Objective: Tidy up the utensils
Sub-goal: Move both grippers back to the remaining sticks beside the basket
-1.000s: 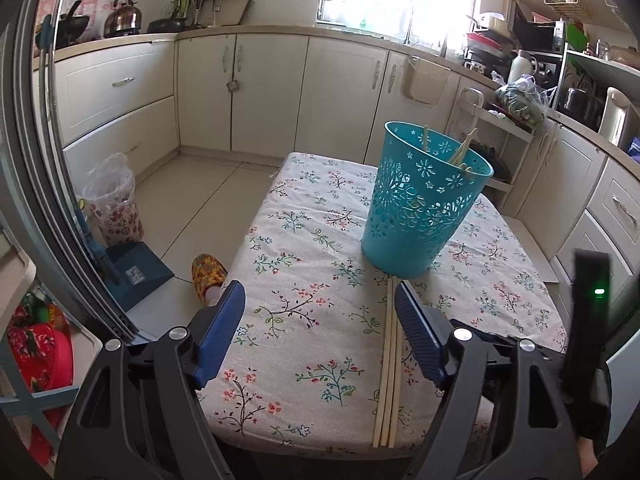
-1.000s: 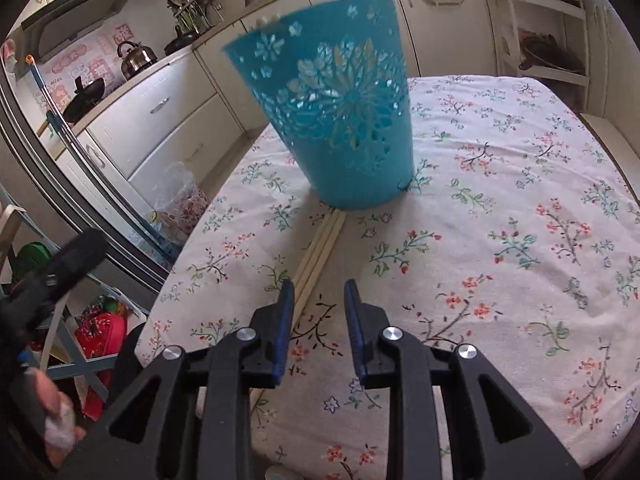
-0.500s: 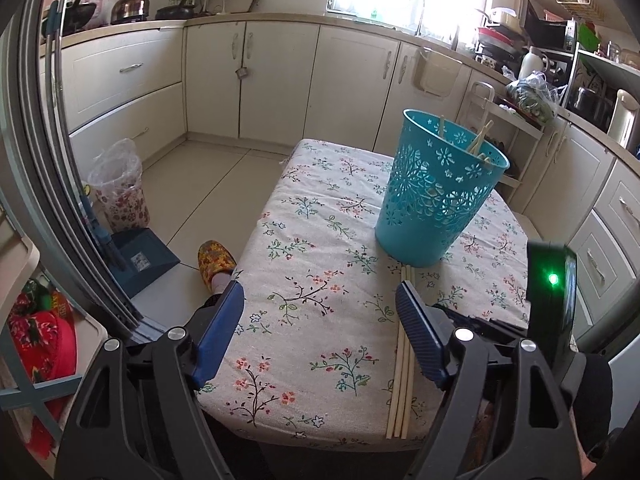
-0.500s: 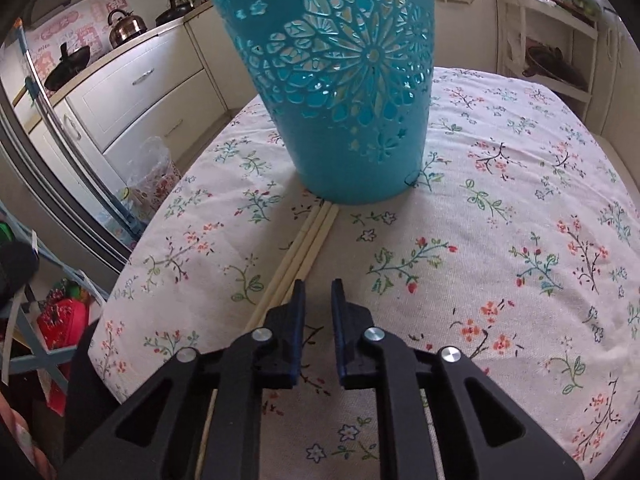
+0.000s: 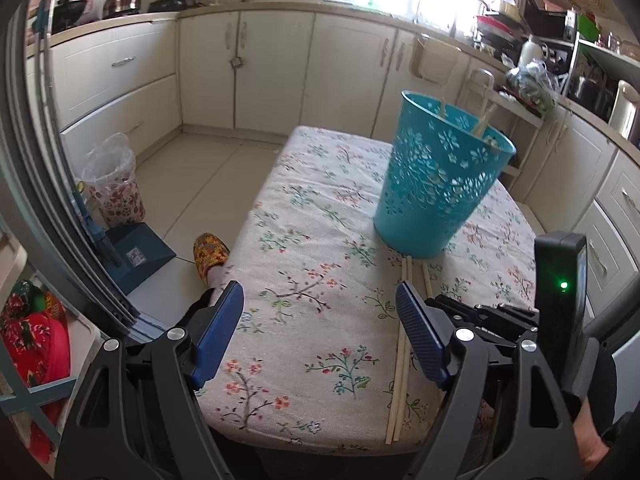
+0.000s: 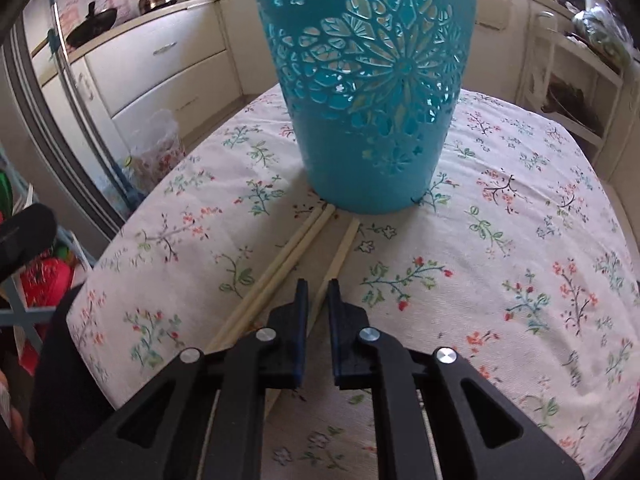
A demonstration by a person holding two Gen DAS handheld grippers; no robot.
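Since a second ago my right gripper (image 6: 317, 292) has closed on one slim wooden chopstick (image 6: 339, 258) lying at six o'clock of the perforated turquoise plastic basket (image 6: 368, 92), while my left gripper (image 5: 319, 316) hovers wide open, tilted down over the floral tablecloth (image 5: 304, 280).

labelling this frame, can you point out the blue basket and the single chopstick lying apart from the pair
blue basket (image 6: 372, 92): right wrist view, front wall.
single chopstick (image 6: 343, 250): right wrist view, mid shaft.
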